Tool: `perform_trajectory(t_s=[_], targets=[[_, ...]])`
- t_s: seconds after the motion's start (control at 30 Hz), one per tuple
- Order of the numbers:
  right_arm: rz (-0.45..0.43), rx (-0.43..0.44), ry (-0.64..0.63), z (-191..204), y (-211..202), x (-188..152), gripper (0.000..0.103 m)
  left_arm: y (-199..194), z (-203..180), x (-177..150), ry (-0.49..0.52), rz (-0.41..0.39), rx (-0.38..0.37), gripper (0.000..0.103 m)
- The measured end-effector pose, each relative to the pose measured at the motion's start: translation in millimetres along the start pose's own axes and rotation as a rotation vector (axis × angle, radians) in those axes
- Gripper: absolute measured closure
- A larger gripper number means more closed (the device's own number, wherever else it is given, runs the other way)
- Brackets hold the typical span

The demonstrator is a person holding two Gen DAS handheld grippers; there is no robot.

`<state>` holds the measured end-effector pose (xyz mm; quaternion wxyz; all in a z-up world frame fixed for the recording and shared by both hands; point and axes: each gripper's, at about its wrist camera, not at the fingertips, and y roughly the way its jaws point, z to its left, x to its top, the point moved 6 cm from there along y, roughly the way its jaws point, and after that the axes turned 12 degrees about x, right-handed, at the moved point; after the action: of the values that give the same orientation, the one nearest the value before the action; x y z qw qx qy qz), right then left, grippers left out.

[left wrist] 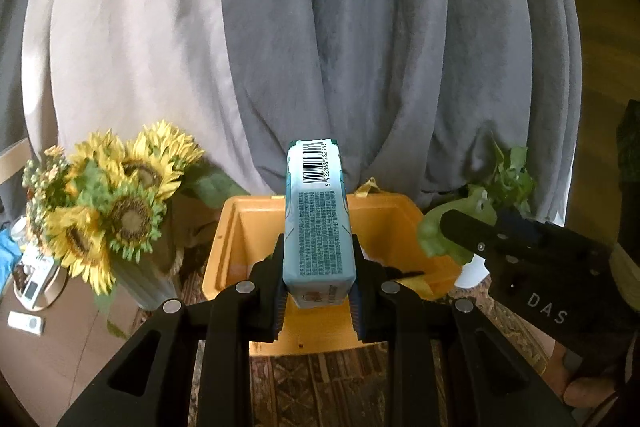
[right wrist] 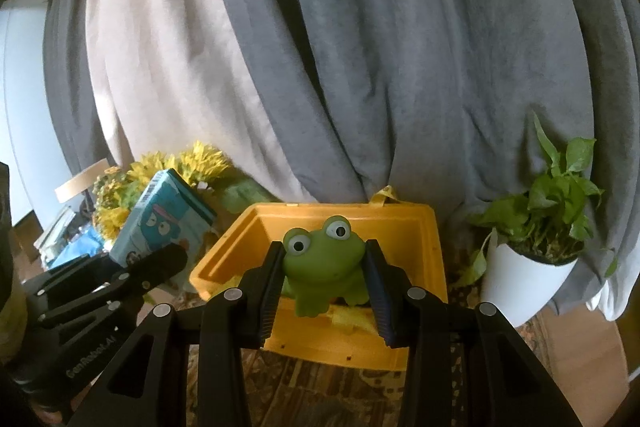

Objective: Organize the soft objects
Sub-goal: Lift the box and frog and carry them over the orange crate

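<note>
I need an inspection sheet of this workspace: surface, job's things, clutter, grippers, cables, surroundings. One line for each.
Surface: patterned brown cloth under the bin; bare tabletop at left.
Job's things: tissue pack and green frog toy, both held above the open yellow bin; something yellow lies inside.
Clutter: sunflower bouquet, potted plant, small white devices at far left.
Grippers: left gripper shut on the tissue pack; right gripper shut on the frog toy.
Cables: nothing seen.
Surroundings: grey and beige curtains behind.
</note>
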<state>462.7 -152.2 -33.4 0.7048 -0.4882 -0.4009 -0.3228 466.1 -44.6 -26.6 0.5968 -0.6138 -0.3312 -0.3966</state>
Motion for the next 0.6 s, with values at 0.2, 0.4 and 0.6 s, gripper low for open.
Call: perform_trajectory(t_s=[0.2,0.4,0.6], targets=[[0.005,-0.016,-0.005,-10.1,18.9,9.8,0.062,24.3,-1.8,10.4,0.003,0.002,-0.002,0.077],[0.015,-0.036,0.000,-23.6,40.0,19.2,0.062,52.5,-4.3,16.1,0.009,0.024,-0.006,0.077],[0.059,-0.028,0.031,-39.8,66.7,21.2,0.062,87.8,-8.3,16.9,0.017,0.096,-0.013,0.077]])
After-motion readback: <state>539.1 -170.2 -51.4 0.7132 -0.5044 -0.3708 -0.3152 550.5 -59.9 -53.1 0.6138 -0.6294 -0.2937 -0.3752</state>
